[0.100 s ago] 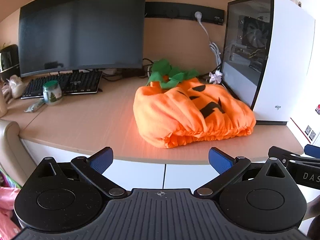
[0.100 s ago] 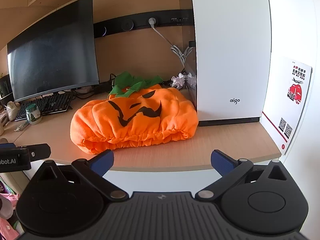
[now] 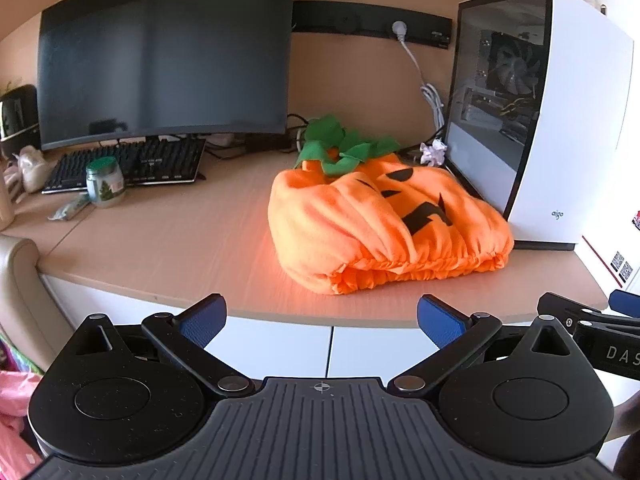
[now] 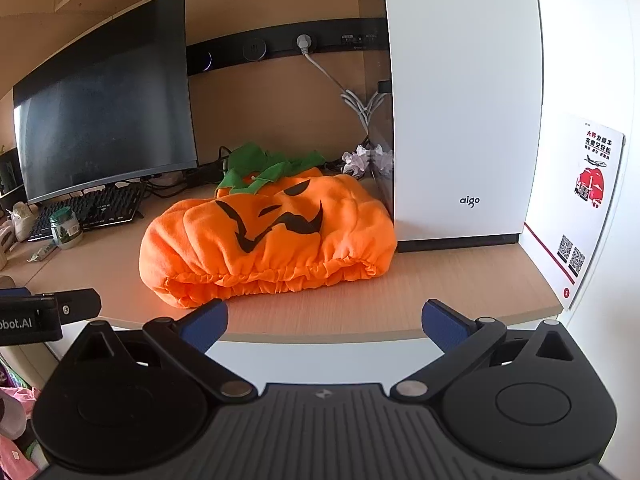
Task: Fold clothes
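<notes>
Pumpkin costume (image 4: 272,236) bunched on desk (image 3: 180,248), against the white computer case (image 4: 464,120).
Left gripper (image 3: 322,318) and right gripper (image 4: 324,320) both spread wide, empty, touching nothing (held off the desk's front edge, short of the costume).

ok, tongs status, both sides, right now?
Left tongs: open, holding nothing, short of the pumpkin costume.
Right tongs: open, holding nothing.

Tan wall (image 3: 352,80) with black socket strip (image 3: 372,28), wood-grain desk (image 3: 180,248) over white cabinets (image 3: 280,344); bright daylight
</notes>
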`<act>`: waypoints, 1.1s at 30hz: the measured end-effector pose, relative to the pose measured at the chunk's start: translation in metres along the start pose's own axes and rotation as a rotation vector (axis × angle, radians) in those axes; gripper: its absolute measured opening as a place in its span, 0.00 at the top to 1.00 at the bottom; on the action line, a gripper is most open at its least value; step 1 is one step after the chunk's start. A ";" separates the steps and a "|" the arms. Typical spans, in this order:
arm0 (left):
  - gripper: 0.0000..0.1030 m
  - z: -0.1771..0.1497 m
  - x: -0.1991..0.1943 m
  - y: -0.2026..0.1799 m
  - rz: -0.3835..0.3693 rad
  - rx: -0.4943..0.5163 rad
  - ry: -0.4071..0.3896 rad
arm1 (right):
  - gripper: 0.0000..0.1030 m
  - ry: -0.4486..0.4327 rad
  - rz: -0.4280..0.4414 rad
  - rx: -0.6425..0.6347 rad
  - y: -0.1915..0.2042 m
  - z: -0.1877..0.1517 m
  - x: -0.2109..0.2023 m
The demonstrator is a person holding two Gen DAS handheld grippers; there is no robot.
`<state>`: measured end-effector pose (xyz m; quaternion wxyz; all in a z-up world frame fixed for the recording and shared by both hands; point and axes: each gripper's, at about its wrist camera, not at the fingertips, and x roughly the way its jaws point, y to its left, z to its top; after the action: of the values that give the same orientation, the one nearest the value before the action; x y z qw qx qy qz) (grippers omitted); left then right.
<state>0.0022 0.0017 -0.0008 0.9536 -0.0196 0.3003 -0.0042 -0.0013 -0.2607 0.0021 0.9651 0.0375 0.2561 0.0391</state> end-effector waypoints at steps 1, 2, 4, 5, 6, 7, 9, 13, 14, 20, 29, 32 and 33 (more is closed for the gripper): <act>0.00 0.000 0.001 0.000 -0.003 -0.006 0.004 | 0.00 0.002 0.000 -0.002 0.000 0.000 0.000; 0.00 0.000 0.001 0.001 -0.006 -0.011 0.008 | 0.00 0.005 -0.001 -0.004 0.000 0.000 0.001; 0.00 0.001 0.004 0.001 -0.009 -0.015 0.022 | 0.00 0.010 -0.001 -0.008 0.001 0.000 0.001; 0.00 0.000 0.005 0.002 -0.012 -0.014 0.021 | 0.00 0.012 -0.001 -0.010 0.001 0.000 0.002; 0.00 -0.001 0.005 0.003 -0.011 -0.011 0.018 | 0.00 0.015 -0.002 -0.012 0.001 -0.001 0.002; 0.00 -0.001 0.005 0.003 -0.009 -0.012 0.016 | 0.00 0.017 -0.002 -0.014 0.001 -0.001 0.003; 0.00 -0.001 0.005 0.005 -0.006 -0.017 0.013 | 0.00 0.021 -0.006 -0.018 0.003 0.001 0.004; 0.00 -0.001 0.005 0.007 0.000 -0.028 0.015 | 0.00 0.022 -0.009 -0.021 0.005 0.003 0.004; 0.00 0.000 0.005 0.007 0.002 -0.029 0.018 | 0.00 0.020 -0.009 -0.020 0.005 0.003 0.004; 0.00 -0.001 0.003 0.008 -0.002 -0.037 0.022 | 0.00 0.018 -0.006 -0.020 0.005 0.002 0.004; 0.00 -0.002 0.000 0.009 0.000 -0.038 0.017 | 0.00 0.016 -0.008 -0.037 0.007 0.003 0.002; 0.00 -0.002 0.001 0.009 0.001 -0.042 0.019 | 0.00 0.020 -0.017 -0.033 0.006 0.004 0.003; 0.00 -0.001 0.001 0.010 0.002 -0.043 0.020 | 0.00 0.020 -0.018 -0.033 0.005 0.004 0.003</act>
<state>0.0024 0.0112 -0.0029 0.9499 -0.0396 0.3100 0.0028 0.0031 -0.2554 0.0047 0.9634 0.0189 0.2653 0.0351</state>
